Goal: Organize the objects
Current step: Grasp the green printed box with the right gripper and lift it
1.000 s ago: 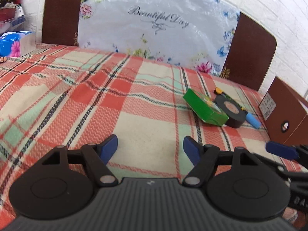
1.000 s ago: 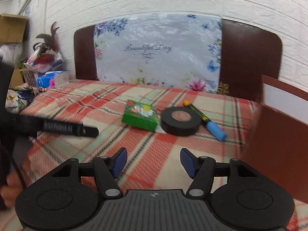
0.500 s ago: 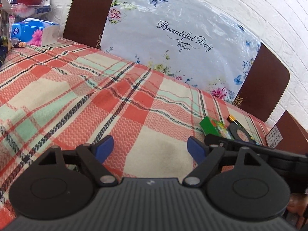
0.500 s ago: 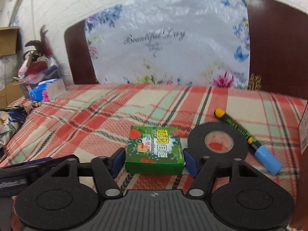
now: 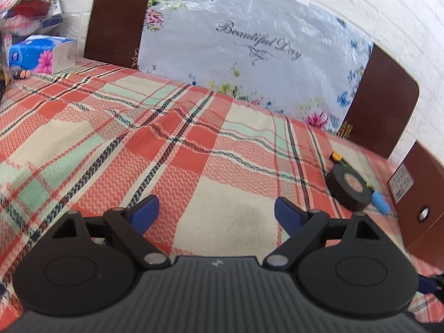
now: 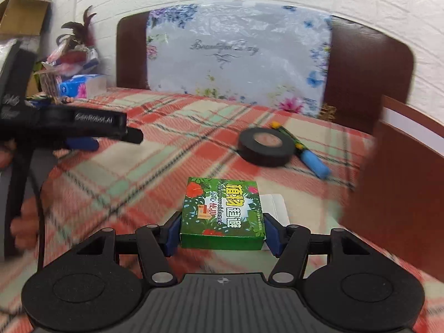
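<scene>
My right gripper (image 6: 222, 231) is shut on a green printed box (image 6: 222, 213) and holds it above the plaid cloth. A black tape roll (image 6: 265, 146) lies further back, with a marker with a blue cap (image 6: 305, 155) just right of it. The brown cardboard box (image 6: 402, 177) stands at the right. My left gripper (image 5: 215, 215) is open and empty over the cloth; it also shows in the right wrist view (image 6: 83, 136) at the left. The tape roll (image 5: 349, 186), the marker (image 5: 378, 202) and the brown box (image 5: 419, 194) lie to its right.
A blue tissue box (image 5: 41, 52) and clutter sit at the far left corner. A brown headboard with a floral plastic cover (image 5: 249, 47) runs along the back. A white paper (image 6: 276, 205) lies under the held green box.
My right gripper closed on the green box and lifted it back from beside the tape roll. The left gripper stayed open and shifted slightly over the cloth.
</scene>
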### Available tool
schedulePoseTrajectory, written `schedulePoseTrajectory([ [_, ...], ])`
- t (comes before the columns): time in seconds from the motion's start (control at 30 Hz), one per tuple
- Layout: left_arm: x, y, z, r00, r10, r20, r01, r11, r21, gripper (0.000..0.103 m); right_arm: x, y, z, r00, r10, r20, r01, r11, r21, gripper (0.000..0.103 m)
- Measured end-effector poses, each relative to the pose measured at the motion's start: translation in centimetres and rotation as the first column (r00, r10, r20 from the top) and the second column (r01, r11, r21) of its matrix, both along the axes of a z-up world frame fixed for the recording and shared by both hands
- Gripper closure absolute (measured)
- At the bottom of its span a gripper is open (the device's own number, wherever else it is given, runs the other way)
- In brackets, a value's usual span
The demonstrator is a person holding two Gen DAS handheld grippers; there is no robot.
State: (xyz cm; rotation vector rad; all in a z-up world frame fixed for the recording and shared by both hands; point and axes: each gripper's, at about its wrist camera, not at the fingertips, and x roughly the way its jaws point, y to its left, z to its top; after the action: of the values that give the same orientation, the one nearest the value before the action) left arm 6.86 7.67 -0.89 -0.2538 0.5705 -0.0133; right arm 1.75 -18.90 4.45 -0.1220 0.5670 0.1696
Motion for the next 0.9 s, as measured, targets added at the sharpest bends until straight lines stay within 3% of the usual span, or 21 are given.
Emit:
schedulePoseTrajectory([
  [0.07, 0.5, -1.0, 0.6, 0.998, -0.05, -0.03, 0.05, 0.999, 0.012, 0.012, -1.6, -1.0, 0.0, 0.999, -0.05, -0.007, 0.05, 0.999, -0.002, 0.044],
  [0.2, 0.3, -4.1, 2.9, 0.975, -0.217, -0.055, 0.208, 0.968, -0.138, 0.013, -4.3, -3.2, 0.2, 0.992, -0.125, 0.013, 0.124, 0.991, 0.042, 0.038],
  [0.33, -1.4, -9.3, 4.4, 0.912, -0.407, -0.061, 0.396, 0.909, -0.132, 0.012, -5.9, -4.5, 0.6, 0.98, -0.186, 0.066, 0.18, 0.981, 0.078, 0.014],
  [0.43, -2.4, -11.9, 3.9, 0.859, -0.497, -0.122, 0.479, 0.864, -0.152, 0.012, -5.5, -4.9, 0.3, 0.981, -0.189, 0.035, 0.186, 0.979, 0.081, 0.01],
  [0.6, -2.8, -14.0, 1.8, 0.802, -0.531, -0.275, 0.516, 0.847, -0.131, 0.011, -3.2, -4.5, -0.7, 0.985, -0.162, -0.062, 0.166, 0.984, 0.059, 0.009],
  [0.7, -3.5, -14.1, 1.5, 0.8, -0.533, -0.275, 0.52, 0.845, -0.126, 0.012, -2.7, -4.1, -0.9, 0.988, -0.143, -0.051, 0.145, 0.988, 0.05, 0.013],
  [0.73, -3.2, -14.2, 1.5, 0.798, -0.534, -0.28, 0.519, 0.844, -0.133, 0.013, -2.6, -4.0, -0.9, 0.99, -0.133, -0.047, 0.135, 0.99, 0.049, 0.024],
  [0.8, -3.1, -14.5, 1.4, 0.795, -0.536, -0.284, 0.524, 0.843, -0.125, 0.015, -2.6, -3.7, -0.8, 0.994, -0.106, -0.022, 0.107, 0.993, 0.048, 0.032],
  [0.83, -3.1, -14.7, 1.5, 0.794, -0.536, -0.287, 0.528, 0.842, -0.112, 0.022, -2.8, -3.5, -0.7, 0.995, -0.097, 0.002, 0.097, 0.995, 0.037, 0.041],
  [0.9, -2.7, -15.1, 2.0, 0.783, -0.55, -0.289, 0.544, 0.832, -0.111, 0.036, -3.3, -3.0, -0.5, 0.996, -0.073, 0.044, 0.073, 0.997, 0.014, 0.042],
])
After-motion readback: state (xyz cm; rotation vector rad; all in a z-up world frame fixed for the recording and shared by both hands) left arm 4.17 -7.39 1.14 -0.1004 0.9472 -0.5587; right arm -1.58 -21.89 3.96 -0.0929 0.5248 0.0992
